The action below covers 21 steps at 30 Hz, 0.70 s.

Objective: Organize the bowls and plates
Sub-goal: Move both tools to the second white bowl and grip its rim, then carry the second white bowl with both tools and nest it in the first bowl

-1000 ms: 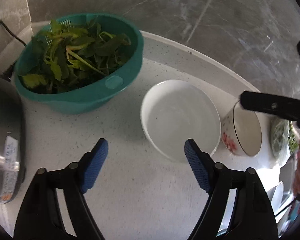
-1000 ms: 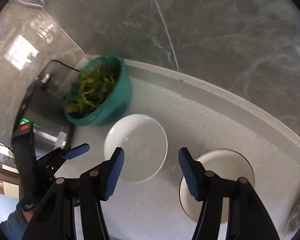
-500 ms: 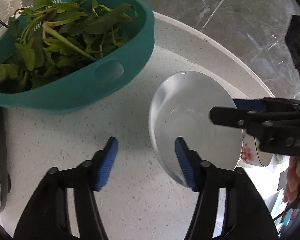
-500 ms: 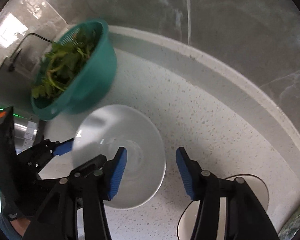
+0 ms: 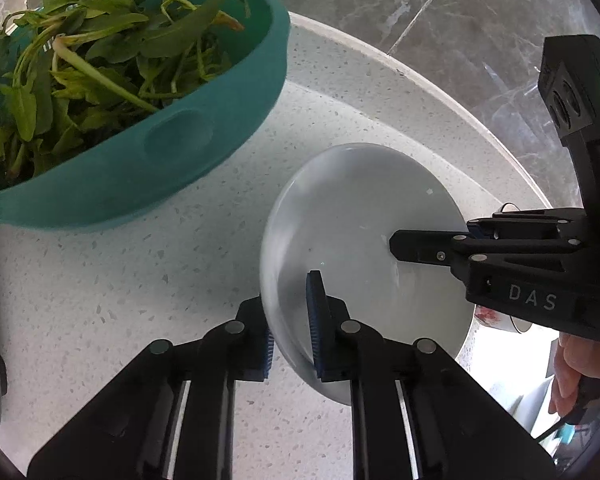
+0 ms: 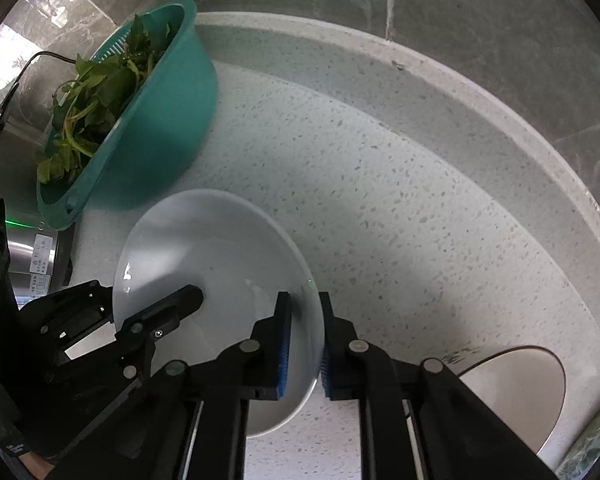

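both grippers [image 5: 290,320] [image 6: 304,340] clamped, pointing steeply down

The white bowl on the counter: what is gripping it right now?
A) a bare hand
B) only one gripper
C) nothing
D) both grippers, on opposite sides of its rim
D: the left gripper and the right gripper each pinch the white bowl's rim.

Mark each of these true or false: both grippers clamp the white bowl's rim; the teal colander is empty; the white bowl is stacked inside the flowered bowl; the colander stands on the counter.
1. Both grippers clamp the white bowl's rim. True: the left gripper and right gripper each pinch the white bowl at opposite sides.
2. The teal colander is empty. False: the teal colander holds leafy greens.
3. The white bowl sits inside the flowered bowl. False: the flowered bowl stands apart.
4. The colander stands on the counter. True: it rests on the speckled counter.
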Each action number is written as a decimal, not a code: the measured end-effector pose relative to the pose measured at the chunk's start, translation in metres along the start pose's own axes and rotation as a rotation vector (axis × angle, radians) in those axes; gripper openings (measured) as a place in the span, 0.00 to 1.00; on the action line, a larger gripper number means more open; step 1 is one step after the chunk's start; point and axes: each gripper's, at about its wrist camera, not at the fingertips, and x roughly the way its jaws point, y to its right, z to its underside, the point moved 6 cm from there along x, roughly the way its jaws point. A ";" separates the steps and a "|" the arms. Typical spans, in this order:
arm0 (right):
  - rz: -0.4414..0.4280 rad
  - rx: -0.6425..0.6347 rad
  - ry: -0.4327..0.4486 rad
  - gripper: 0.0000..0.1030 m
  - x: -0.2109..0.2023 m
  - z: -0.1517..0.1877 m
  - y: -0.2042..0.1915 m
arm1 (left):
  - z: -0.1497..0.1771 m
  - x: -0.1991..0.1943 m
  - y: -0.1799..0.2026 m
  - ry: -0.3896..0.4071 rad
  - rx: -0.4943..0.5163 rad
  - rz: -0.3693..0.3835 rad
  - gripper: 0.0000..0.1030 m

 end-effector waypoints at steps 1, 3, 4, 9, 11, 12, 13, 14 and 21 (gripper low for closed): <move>-0.003 0.001 0.007 0.12 -0.002 0.001 0.000 | 0.001 0.000 0.000 -0.004 -0.002 0.002 0.11; -0.008 0.003 0.020 0.11 -0.009 0.003 -0.003 | 0.004 -0.006 -0.001 -0.006 -0.003 0.008 0.11; -0.010 0.002 0.025 0.11 -0.012 0.003 -0.004 | 0.006 -0.009 0.000 -0.007 -0.001 0.009 0.11; -0.022 0.008 0.057 0.11 -0.036 0.010 -0.003 | 0.007 -0.026 0.010 -0.005 0.001 0.025 0.11; -0.030 0.019 0.073 0.11 -0.048 0.017 0.000 | 0.009 -0.035 0.019 0.002 0.016 0.029 0.11; -0.037 0.030 0.083 0.11 -0.055 0.022 0.002 | 0.010 -0.041 0.025 0.005 0.025 0.032 0.11; -0.041 0.040 0.094 0.11 -0.063 0.027 0.004 | 0.010 -0.045 0.028 0.006 0.031 0.038 0.11; -0.043 0.045 0.100 0.11 -0.067 0.030 0.005 | 0.011 -0.049 0.033 0.007 0.038 0.045 0.11; -0.040 0.110 0.179 0.11 -0.125 0.082 0.031 | 0.025 -0.074 0.102 0.016 0.143 0.107 0.11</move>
